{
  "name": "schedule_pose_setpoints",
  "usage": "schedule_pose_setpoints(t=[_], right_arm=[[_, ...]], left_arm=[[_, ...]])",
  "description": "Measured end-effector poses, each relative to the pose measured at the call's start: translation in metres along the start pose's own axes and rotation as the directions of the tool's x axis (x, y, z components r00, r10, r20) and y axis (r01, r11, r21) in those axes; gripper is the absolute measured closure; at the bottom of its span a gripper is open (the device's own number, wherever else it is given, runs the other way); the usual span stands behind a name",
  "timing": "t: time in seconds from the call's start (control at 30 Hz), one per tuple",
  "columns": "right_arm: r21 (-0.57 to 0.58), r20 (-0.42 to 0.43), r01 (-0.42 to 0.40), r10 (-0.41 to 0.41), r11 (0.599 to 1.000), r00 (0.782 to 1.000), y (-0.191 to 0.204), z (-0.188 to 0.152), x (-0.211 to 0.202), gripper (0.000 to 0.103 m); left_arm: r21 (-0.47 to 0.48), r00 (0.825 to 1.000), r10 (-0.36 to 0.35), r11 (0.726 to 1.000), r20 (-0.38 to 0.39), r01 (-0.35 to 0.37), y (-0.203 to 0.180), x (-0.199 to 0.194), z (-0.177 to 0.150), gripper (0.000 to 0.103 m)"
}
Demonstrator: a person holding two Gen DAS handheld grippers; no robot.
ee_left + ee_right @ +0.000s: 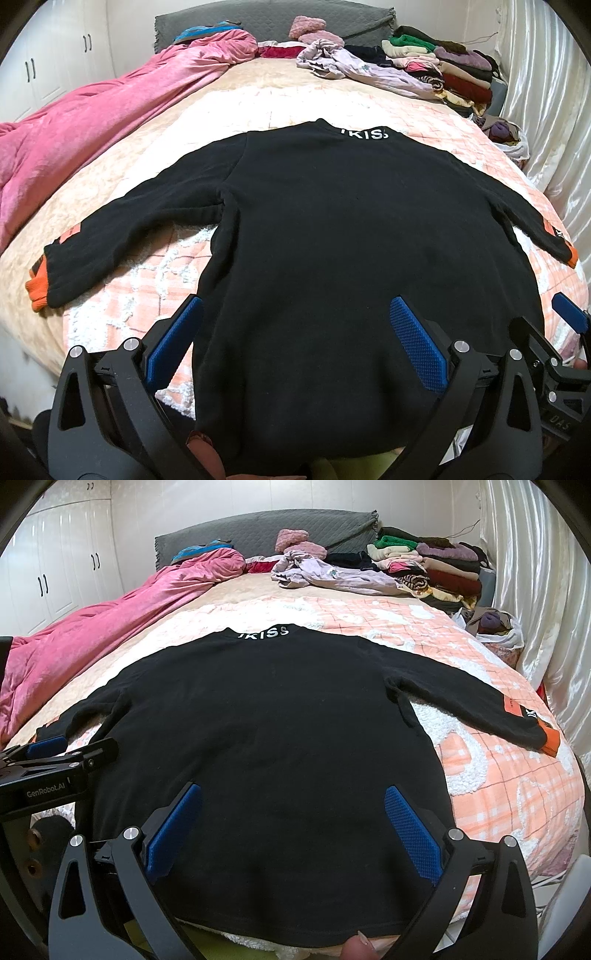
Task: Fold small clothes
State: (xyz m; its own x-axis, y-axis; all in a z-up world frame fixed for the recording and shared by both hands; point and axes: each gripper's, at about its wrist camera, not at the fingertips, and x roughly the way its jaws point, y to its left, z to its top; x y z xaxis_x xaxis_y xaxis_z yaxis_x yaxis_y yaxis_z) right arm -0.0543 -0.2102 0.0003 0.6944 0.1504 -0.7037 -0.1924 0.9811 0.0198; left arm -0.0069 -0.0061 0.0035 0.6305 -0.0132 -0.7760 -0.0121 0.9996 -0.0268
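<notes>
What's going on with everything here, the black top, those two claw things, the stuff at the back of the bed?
black sweater: spread flat, sleeves out, unfolded.
left gripper: open, over the hem.
right gripper: open, over the hem.
pink duvet: bunched aside.
clothes stack: folded, piled.
lilac garment: crumpled.

black sweater (332, 229) | spread flat on the bed, sleeves out to 9 and 3 o'clock | orange cuffs | collar at 12 o'clock

Room lighting: soft, even, fairly bright — strongest off the glossy white curtain (535, 602) on the right, which shows sheen. Black sweater (332, 229) reads as a near-detailless dark mass; shadows faint. Fisheye bowing and black vignette at corners — focus sharp throughout.
</notes>
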Motion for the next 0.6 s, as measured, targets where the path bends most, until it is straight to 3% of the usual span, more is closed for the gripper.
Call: schedule_pose_setpoints(t=[0.6], right_arm=[[0.021, -0.004, 0.016, -0.016, 1.000, 1.000, -0.013, 0.008, 0.005, 0.004]], left_arm=[[0.029, 1.000, 0.002, 1.000, -0.017, -0.001, -0.008, 0.012, 0.008, 0.008]])
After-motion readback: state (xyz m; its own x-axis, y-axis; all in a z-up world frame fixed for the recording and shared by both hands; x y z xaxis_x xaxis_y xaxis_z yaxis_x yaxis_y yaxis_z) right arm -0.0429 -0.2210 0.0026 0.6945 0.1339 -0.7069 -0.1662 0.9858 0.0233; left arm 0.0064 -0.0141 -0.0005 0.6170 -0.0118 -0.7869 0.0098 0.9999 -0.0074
